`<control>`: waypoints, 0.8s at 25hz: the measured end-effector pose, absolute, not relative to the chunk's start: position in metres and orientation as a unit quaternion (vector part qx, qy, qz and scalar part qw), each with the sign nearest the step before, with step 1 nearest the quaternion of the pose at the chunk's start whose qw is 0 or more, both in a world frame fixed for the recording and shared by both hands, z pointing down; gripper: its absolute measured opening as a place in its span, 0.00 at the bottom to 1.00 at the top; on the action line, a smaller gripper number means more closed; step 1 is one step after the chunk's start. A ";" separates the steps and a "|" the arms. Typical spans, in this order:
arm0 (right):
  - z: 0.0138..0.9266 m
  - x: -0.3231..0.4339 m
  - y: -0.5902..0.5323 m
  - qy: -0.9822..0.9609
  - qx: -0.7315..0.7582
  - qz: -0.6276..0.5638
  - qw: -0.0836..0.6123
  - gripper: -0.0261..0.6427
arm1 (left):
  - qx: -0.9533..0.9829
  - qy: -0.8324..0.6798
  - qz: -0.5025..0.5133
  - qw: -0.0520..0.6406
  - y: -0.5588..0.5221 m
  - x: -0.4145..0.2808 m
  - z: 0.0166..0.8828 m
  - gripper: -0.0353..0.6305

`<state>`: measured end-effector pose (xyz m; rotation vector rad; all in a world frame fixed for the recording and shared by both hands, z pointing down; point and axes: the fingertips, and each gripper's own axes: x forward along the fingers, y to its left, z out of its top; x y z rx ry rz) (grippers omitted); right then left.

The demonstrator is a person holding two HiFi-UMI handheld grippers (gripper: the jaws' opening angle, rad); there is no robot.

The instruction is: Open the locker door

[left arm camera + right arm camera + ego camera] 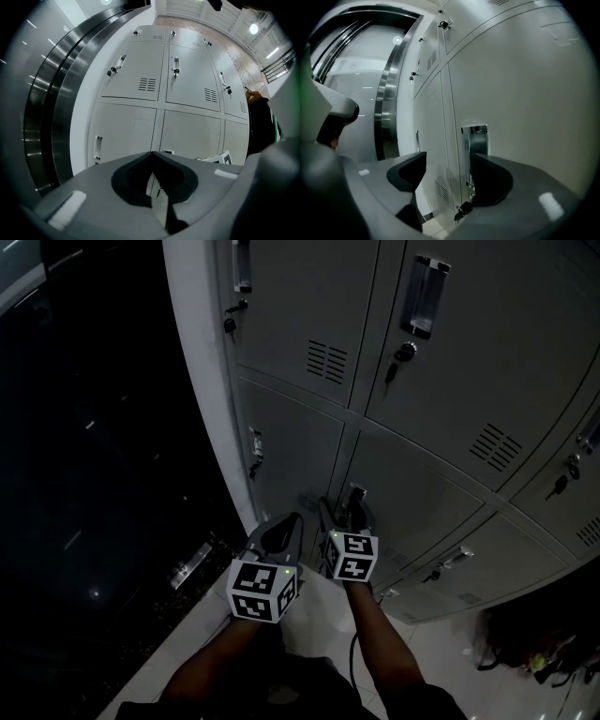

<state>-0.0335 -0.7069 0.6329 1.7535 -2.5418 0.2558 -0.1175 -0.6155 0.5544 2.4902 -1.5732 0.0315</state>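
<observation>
A bank of grey lockers (441, 381) fills the head view. My right gripper (344, 510) is up against a lower-row locker door (422, 498), at its left edge. In the right gripper view the jaws (448, 157) stand open. The chrome recessed handle (477, 138) sits just beyond the right-hand jaw, and nothing is pinched between the pads. A dark key (463, 209) hangs from the lock below the handle. My left gripper (284, 529) hovers beside it to the left, clear of the lockers. Its tips (151, 153) meet with nothing in them.
The neighbouring lower door has its own handle (255, 452), and the upper doors have handles with keys (405, 352). A curved metal and dark glass wall (103, 474) runs along the left. Dark bags (534, 652) lie on the light tiled floor (309, 634) at lower right.
</observation>
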 end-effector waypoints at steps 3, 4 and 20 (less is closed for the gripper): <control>0.632 -0.033 -0.704 -0.817 0.568 0.099 0.019 0.45 | 0.842 -0.530 0.011 0.098 -0.611 -0.116 0.549 0.06; 0.632 -0.032 -0.702 -0.816 0.569 0.103 0.022 0.43 | 0.842 -0.531 0.011 0.098 -0.609 -0.116 0.547 0.06; 0.632 -0.044 -0.630 -0.816 0.558 0.143 0.053 0.27 | 0.828 -0.547 0.016 0.119 -0.555 -0.119 0.516 0.06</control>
